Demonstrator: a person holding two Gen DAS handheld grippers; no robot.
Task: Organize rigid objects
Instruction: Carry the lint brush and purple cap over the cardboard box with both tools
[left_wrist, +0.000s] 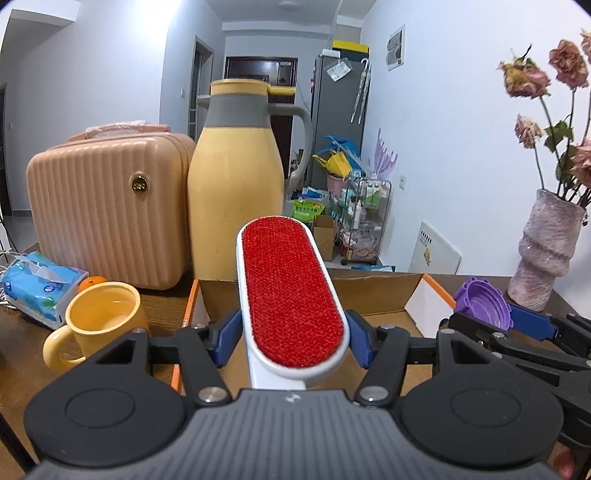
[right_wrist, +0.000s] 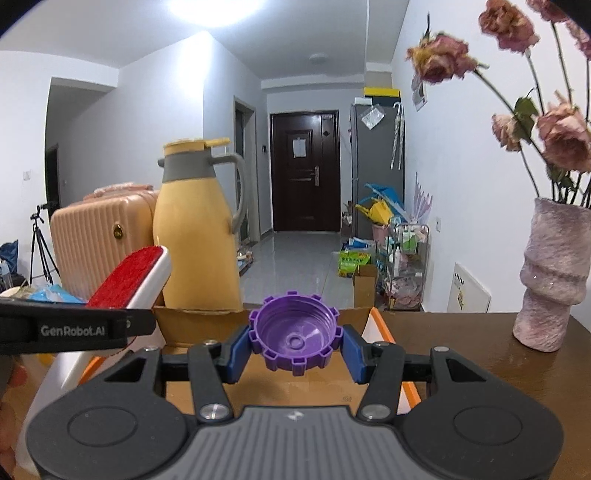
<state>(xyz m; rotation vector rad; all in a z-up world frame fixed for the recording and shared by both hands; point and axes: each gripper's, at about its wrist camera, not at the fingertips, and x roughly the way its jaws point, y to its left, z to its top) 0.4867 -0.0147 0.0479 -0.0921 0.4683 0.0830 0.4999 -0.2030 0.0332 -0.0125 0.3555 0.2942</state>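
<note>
My left gripper (left_wrist: 291, 336) is shut on a white lint brush with a red pad (left_wrist: 290, 288), holding it above an open cardboard box (left_wrist: 373, 291). The brush also shows at the left of the right wrist view (right_wrist: 129, 280). My right gripper (right_wrist: 293, 349) is shut on a purple toothed plastic cap (right_wrist: 295, 334), open side facing the camera, above the same box (right_wrist: 201, 323). In the left wrist view the cap (left_wrist: 482, 302) and the right gripper sit to the right, over the box's right flap.
Behind the box stand a yellow thermos jug (left_wrist: 236, 184) and a peach hard case (left_wrist: 107, 206). A yellow mug (left_wrist: 99, 321), a tissue pack (left_wrist: 40, 288) and an orange (left_wrist: 90, 282) lie left. A pink vase with dried flowers (right_wrist: 552, 280) stands right on the wooden table (right_wrist: 498, 362).
</note>
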